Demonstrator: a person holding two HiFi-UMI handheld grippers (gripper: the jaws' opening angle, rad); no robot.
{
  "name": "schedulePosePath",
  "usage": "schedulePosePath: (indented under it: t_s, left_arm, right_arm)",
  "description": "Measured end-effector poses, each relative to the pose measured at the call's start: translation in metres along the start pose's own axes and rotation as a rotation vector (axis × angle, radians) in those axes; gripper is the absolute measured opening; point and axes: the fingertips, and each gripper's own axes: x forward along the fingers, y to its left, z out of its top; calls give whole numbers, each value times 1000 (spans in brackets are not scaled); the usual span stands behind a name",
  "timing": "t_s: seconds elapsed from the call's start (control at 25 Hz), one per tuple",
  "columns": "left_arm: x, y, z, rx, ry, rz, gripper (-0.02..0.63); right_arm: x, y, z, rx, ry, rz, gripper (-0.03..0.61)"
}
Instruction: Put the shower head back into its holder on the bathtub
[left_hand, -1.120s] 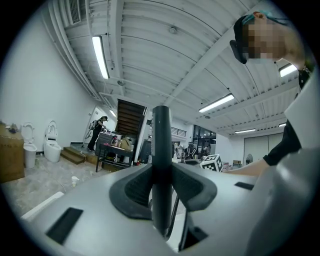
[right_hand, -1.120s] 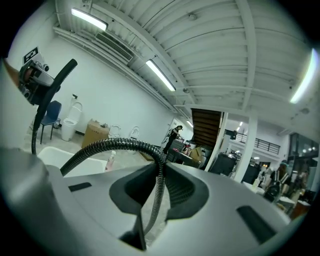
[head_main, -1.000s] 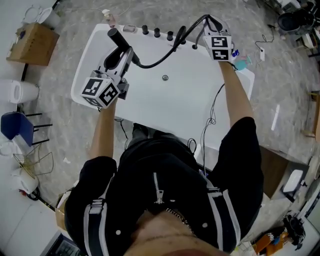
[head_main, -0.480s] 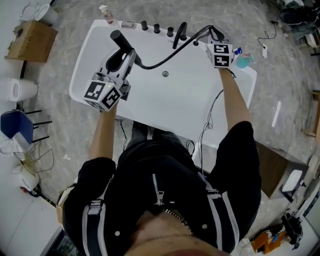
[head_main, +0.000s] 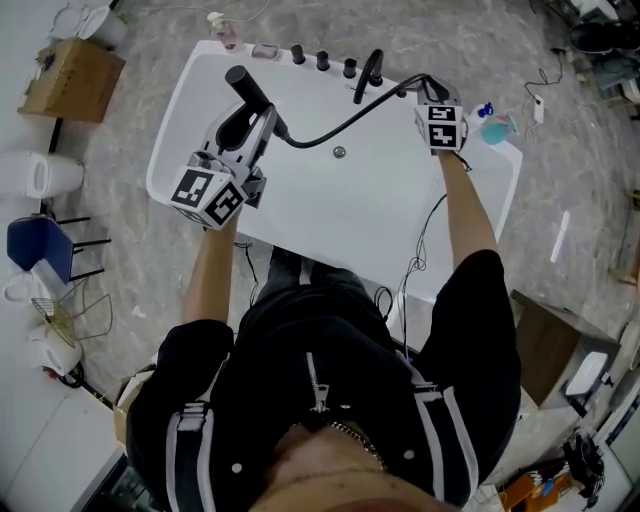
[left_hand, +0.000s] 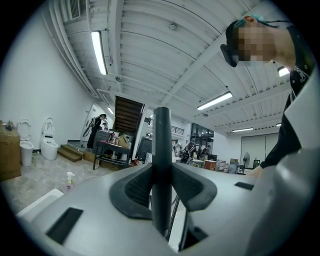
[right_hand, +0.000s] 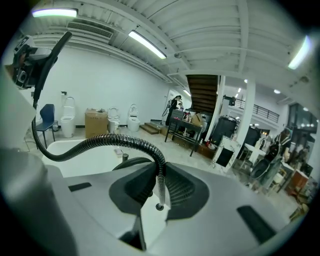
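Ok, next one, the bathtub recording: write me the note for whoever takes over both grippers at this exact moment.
Left gripper: shut on the handle of the black shower head, over the left side of the bathtub.
Right gripper: shut on the hose, by the spout at the far rim.
Done: shower head and hose are both gripped.
Left: seat the shower head in its holder among the rim fittings, then release. Which fitting is the holder I cannot tell.

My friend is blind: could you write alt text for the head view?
Seen from above, a person stands at a white bathtub, the left gripper clamping a black shower head, the right gripper pinching its hose near the taps.
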Motion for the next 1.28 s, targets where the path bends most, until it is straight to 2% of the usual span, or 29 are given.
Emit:
schedulePosePath:
  t_s: [0.56, 0.84, 1.08, 1.2, 1.28]
  left_arm:
    - [-15, 4, 11, -39, -6, 26, 132]
    - [-27, -7, 23, -108, -45, -35, 132]
    - [-27, -21, 32, -228, -117, -133, 132]
    - [-26, -23, 34, -233, -122, -140, 130]
    - [-26, -25, 36, -206, -114, -132, 130]
  right_arm:
    - [50, 22, -81, 79, 138, 14, 71]
    - [73, 45, -116, 148, 195, 33, 81]
    - [79, 65, -143, 204, 252, 59, 83]
    - [69, 78, -152, 220, 265, 60, 81]
    - [57, 84, -150, 231, 258, 57, 68]
